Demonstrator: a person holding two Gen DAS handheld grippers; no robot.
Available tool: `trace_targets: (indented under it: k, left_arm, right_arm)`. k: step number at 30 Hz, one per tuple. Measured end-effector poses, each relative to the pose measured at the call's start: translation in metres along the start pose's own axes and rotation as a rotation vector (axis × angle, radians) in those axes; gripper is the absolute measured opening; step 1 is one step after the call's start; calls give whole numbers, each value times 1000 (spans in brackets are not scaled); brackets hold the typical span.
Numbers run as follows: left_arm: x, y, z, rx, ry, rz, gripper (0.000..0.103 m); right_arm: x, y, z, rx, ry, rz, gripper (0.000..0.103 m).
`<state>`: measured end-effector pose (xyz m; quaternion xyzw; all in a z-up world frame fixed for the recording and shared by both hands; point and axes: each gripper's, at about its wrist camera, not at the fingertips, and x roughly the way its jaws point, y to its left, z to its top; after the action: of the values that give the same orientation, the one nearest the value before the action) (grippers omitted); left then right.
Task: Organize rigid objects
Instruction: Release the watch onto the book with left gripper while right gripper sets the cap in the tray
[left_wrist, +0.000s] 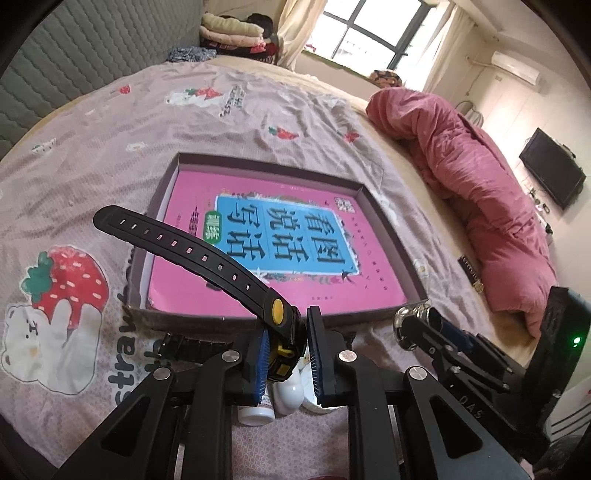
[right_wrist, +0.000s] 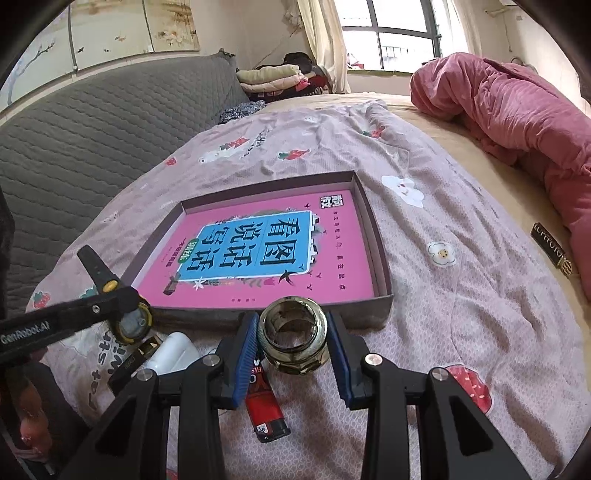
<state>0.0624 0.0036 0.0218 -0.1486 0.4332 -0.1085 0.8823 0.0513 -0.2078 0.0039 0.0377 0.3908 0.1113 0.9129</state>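
A shallow cardboard box (left_wrist: 384, 221) (right_wrist: 384, 266) lies on the bed with a pink book (left_wrist: 280, 236) (right_wrist: 266, 251) flat inside it. My left gripper (left_wrist: 286, 354) is shut on a black and yellow wristwatch (left_wrist: 207, 247); its strap sticks up over the box's near left corner. It also shows in the right wrist view (right_wrist: 129, 317). My right gripper (right_wrist: 293, 343) is shut on a round shiny metal fitting (right_wrist: 293, 339), held just in front of the box's near edge; it appears in the left wrist view (left_wrist: 408, 325).
On the strawberry-print sheet (right_wrist: 443, 206) below the grippers lie a red lighter (right_wrist: 264, 406), a white bottle (left_wrist: 288, 395) (right_wrist: 171, 354) and a dark box (right_wrist: 136, 362). A pink quilt (left_wrist: 472, 192) is heaped at the right, with a small dark tag (right_wrist: 550, 254) beside it. A grey headboard (right_wrist: 92, 133) stands at left.
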Motion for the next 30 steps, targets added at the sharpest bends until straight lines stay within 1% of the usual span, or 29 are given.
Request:
trace_targets:
  k: [5, 12, 18, 21, 23, 25, 30]
  left_arm:
    - [-14, 1, 10, 5, -53, 0, 19]
    - [-26, 9, 20, -14, -139, -21, 19]
    - [-31, 7, 24, 30, -209, -5, 19]
    - [-24, 5, 27, 49, -202, 12, 19]
    - [-16, 8, 25, 43, -184, 15, 19]
    - [-7, 11, 24, 40, -170, 34, 19]
    - [8, 16, 24, 35, -144, 33, 19]
  right_arm:
    - [-3, 0, 5, -9, -27, -7, 37]
    - [-8, -4, 12, 1, -65, -24, 37]
    - [-6, -6, 15, 3, -68, -33, 37]
    - [-4, -6, 16, 1, -67, -33, 37]
    - [-4, -6, 16, -5, -67, -35, 37]
    - [-4, -6, 16, -9, -72, -38, 37]
    - [-3, -8, 21, -8, -85, -47, 37]
